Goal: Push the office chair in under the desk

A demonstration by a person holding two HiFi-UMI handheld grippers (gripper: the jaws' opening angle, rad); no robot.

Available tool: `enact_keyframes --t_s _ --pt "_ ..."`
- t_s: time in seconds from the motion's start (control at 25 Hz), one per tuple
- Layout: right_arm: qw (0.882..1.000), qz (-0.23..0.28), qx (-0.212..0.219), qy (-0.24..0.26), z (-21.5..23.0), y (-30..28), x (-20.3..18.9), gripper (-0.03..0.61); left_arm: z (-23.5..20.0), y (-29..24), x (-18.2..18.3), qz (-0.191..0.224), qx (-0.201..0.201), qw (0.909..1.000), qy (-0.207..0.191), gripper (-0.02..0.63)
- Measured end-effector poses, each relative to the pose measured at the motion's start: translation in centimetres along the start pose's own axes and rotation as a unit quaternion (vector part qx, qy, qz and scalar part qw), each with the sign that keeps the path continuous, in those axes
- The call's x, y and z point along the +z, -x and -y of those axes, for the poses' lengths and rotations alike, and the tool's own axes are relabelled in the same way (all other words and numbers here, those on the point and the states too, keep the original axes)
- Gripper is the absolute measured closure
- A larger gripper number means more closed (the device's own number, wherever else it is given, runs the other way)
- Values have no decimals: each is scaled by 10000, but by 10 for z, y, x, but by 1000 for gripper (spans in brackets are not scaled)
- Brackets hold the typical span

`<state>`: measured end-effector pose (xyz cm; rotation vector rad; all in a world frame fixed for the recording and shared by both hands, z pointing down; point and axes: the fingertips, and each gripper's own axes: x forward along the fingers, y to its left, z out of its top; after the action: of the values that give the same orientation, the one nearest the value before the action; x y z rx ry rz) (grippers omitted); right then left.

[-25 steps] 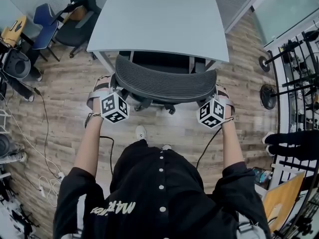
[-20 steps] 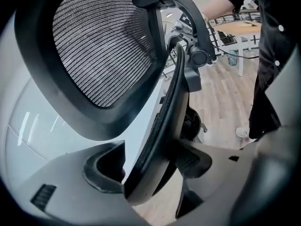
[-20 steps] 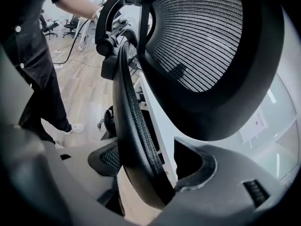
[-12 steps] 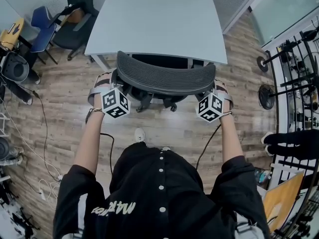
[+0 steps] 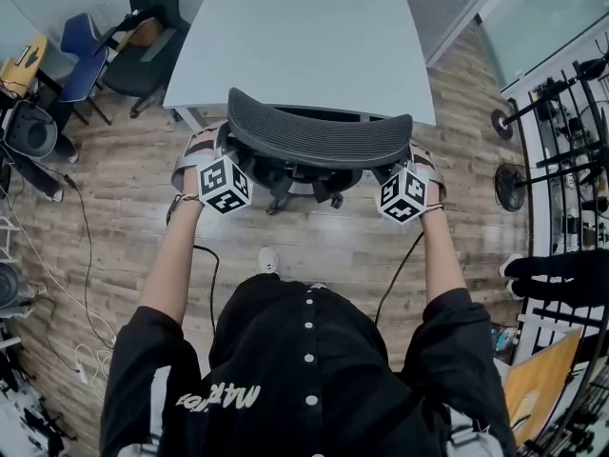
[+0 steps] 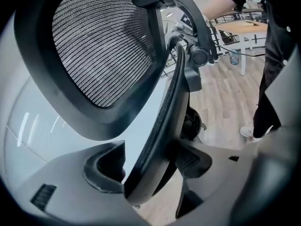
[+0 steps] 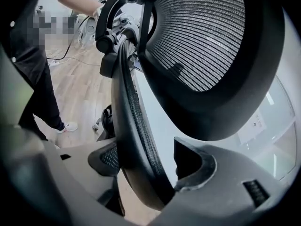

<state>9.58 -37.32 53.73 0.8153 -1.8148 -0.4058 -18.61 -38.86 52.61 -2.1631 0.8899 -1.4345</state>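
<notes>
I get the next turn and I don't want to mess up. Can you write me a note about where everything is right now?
Left gripper: shut on the left edge of the chair backrest.
Right gripper: shut on the right edge of the same backrest.
Things: the office chair faces the desk, and the top of its backrest sits right at the desk's near edge.
Done: the chair looks mostly pushed in.
Left: probably one small last push if it will go, then open both grippers and step back.
</notes>
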Motion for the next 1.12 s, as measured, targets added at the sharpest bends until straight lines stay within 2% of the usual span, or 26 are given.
enact_keyframes --t_s 0.44,1.12 --pt "9999 -109 -89 42 17 -19 -2 258 -15 -16 1 -42 115 9999 12 284" --pt "9997 -169 147 -68 24 -44 3 270 -35 -34 -6 -195 48 9998 26 276"
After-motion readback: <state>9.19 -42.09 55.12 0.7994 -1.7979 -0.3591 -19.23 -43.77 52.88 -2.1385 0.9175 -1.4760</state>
